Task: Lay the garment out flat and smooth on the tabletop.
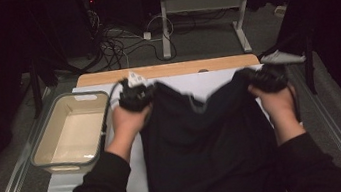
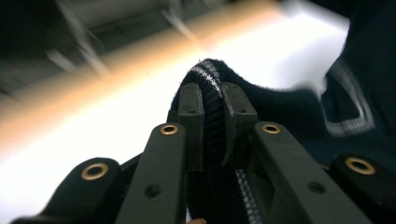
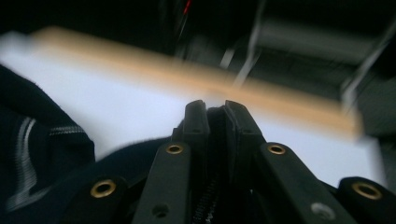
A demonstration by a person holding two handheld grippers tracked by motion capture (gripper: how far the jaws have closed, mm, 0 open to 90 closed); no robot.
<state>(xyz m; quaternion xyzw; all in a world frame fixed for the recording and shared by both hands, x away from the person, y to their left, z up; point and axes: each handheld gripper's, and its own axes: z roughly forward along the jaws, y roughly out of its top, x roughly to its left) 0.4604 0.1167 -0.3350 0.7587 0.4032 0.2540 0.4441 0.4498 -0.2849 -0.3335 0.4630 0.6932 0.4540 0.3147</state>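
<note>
The dark navy knitted garment with pale stripes at its neckline (image 1: 207, 136) hangs in the lower middle of the high view, stretched between two hand-held grippers and draping down over the white sheet on the worktop (image 1: 95, 187) toward the person's body. The left gripper (image 1: 134, 97), left of centre in that view, is clenched on one top corner of the knit; in the left gripper view the ribbed, striped edge (image 2: 211, 88) sits pinched between its two black jaws. The right gripper (image 1: 266, 78), at the right of centre, is likewise clamped on the opposite corner, and in the right gripper view dark fabric fills the narrow gap between its jaws (image 3: 215, 140). A beige plastic basin with a grey rim (image 1: 70, 135) stands at the left of the high view, beside the garment but apart from it, with nothing in it.

I judge the step in hand to be holding the garment up by its shoulders to spread it out. The next move likely calls for keeping both grips firm and level while laying it flat on the white sheet, without letting the hem bunch underneath.
</note>
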